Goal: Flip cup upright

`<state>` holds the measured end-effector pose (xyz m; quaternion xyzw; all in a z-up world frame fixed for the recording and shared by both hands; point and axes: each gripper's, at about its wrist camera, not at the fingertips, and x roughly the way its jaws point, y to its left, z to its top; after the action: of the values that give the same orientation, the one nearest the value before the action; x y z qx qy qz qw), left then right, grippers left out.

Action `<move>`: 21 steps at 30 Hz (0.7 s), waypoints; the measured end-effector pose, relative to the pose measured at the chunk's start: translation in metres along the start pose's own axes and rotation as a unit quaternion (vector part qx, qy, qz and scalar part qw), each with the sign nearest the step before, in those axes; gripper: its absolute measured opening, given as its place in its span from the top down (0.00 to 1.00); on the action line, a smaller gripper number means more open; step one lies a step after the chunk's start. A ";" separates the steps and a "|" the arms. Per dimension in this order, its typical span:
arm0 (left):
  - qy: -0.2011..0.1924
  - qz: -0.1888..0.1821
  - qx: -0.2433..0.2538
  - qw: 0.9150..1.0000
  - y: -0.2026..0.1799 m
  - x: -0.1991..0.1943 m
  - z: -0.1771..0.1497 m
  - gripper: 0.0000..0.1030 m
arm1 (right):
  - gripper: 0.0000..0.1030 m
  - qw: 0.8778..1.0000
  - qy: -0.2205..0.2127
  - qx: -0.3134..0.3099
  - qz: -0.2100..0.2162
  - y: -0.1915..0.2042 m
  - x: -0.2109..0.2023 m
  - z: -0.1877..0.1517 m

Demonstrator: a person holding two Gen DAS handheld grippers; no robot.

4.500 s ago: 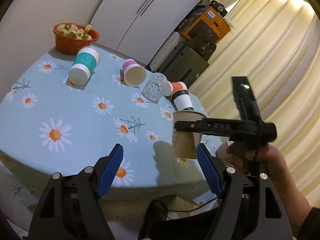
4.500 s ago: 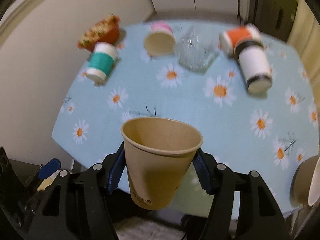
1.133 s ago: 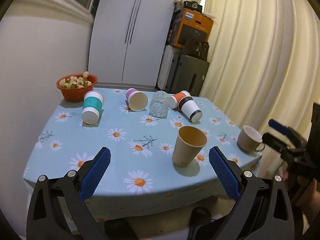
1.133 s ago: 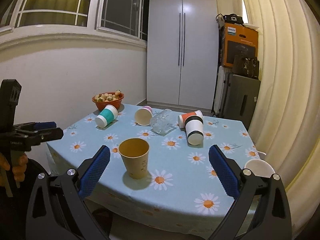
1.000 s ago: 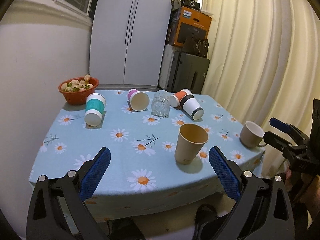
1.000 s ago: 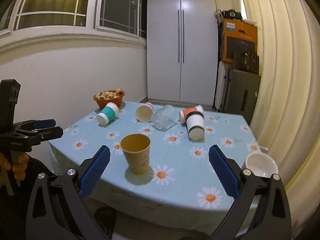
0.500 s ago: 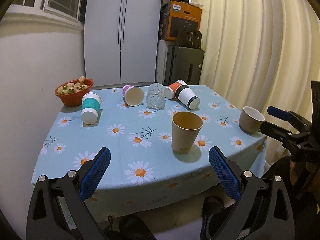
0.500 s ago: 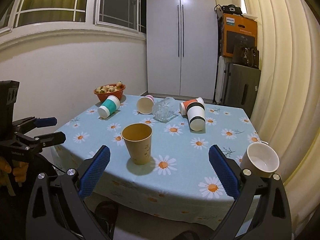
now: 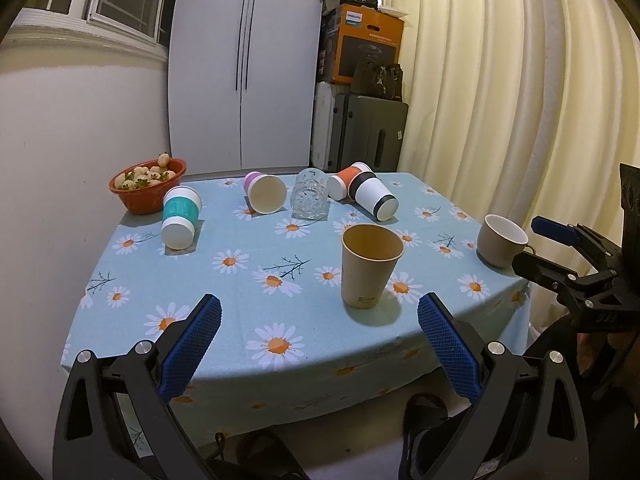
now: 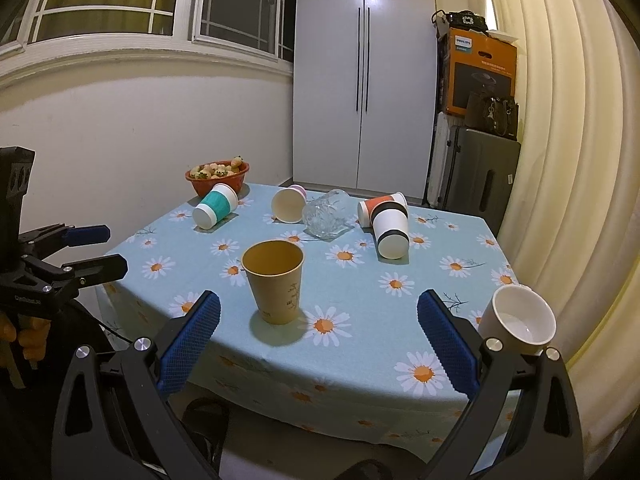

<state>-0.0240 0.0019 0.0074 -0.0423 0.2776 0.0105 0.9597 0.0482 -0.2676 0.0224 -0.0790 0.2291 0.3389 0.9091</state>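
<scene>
Looking along your right gripper (image 10: 319, 338) you get the window (image 10: 120, 8) above the table (image 10: 460, 240), which the left wrist view catches only at its corner; the left view alone shows the beige mug (image 9: 500, 240) whole, standing upright near the table's right edge. Your left gripper (image 9: 319, 350) hangs off the table's near edge with its jaws wide apart and nothing between them; the right one's jaws gape just as wide, empty too. On the table, near its front edge, the brown paper cup (image 10: 275, 282) stands upright, mouth up, plain kraft with small print low on its side, touching neither gripper.
</scene>
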 end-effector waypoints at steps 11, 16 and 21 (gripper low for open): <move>0.001 -0.001 0.000 1.000 -0.002 0.001 -0.001 0.07 | 0.05 1.000 0.001 -0.005 -0.002 0.001 0.000 -0.002; 0.001 -0.001 0.001 1.000 -0.002 0.001 -0.001 0.07 | 0.05 1.000 0.002 -0.013 -0.002 0.003 0.000 -0.004; 0.002 -0.001 0.001 1.000 -0.002 0.001 -0.001 0.07 | 0.05 1.000 0.004 -0.011 -0.002 0.003 0.001 -0.004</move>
<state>-0.0233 -0.0001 0.0064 -0.0414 0.2791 0.0093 0.9593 0.0454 -0.2654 0.0186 -0.0913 0.2289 0.3392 0.9079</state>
